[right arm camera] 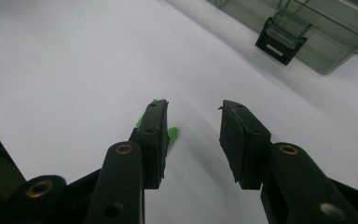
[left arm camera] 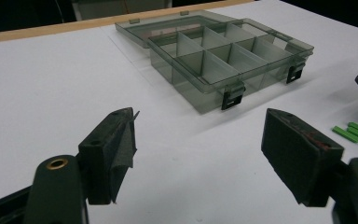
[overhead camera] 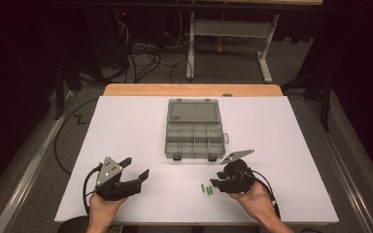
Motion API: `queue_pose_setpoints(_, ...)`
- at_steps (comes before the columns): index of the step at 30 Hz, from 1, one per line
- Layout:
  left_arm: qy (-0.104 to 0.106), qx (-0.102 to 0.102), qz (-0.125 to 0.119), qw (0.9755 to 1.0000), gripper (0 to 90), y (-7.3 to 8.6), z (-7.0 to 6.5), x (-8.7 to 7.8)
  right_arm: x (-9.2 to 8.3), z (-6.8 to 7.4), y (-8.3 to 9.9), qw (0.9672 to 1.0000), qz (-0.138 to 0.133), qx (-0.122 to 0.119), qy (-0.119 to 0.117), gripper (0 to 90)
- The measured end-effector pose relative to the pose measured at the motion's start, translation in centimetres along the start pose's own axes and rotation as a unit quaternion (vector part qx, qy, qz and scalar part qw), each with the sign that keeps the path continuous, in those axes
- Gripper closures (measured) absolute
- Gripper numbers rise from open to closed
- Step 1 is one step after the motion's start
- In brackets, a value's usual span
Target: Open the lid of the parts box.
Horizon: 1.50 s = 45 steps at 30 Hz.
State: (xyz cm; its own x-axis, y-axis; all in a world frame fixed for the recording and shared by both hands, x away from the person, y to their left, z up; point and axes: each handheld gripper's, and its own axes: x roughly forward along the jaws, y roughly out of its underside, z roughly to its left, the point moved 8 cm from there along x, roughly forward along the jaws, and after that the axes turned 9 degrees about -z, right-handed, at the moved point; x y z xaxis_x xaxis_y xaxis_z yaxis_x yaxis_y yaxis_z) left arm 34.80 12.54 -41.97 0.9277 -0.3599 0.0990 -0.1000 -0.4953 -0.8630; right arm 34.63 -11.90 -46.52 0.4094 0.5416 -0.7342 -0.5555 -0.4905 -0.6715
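We had the right tool (overhead camera: 215,184) half-spread and empty next to the little green sticks (overhead camera: 207,189) at 5 o'clock of the organizer box (overhead camera: 194,130), left tool (overhead camera: 136,167) wide apart; they looked light, stiff, slippery, so pinch mid-length.

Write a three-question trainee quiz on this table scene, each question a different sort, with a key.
1. True or false: the lid of the smoky transparent plastic compartment box is closed.
2. Multiple choice: the small green plastic sticks lie nearest to A) the left gripper, B) the right gripper, C) the far table edge.
3. Fill in: in the left gripper view, the space between the jaws holds ____.

Key: 1 false, the lid lies open behind the compartments. 2 B. 3 nothing, just bare white tabletop.
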Motion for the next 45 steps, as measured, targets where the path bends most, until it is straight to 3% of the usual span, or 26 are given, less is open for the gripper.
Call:
queue_pose_setpoints(14, -0.003, 0.001, 0.000, 1.0000, 24.6, 0.0, 0.1, 0.1, 1.5, 0.7, 0.4, 0.9969, 0.078, -0.011, -0.006, 66.4)
queue_pose_setpoints(32, -0.003, 0.001, -0.001, 1.0000, 24.5, 0.0, 0.2, 0.1, 2.6, 1.1, 0.7, 0.9918, 0.126, -0.019, -0.006, 72.0)
queue_pose_setpoints(45, -0.004, -0.001, -0.004, 1.0000, 24.5, -0.1, 0.2, 0.1, 2.4, 0.8, 0.8, 0.9899, 0.138, -0.031, 0.004, 80.3)
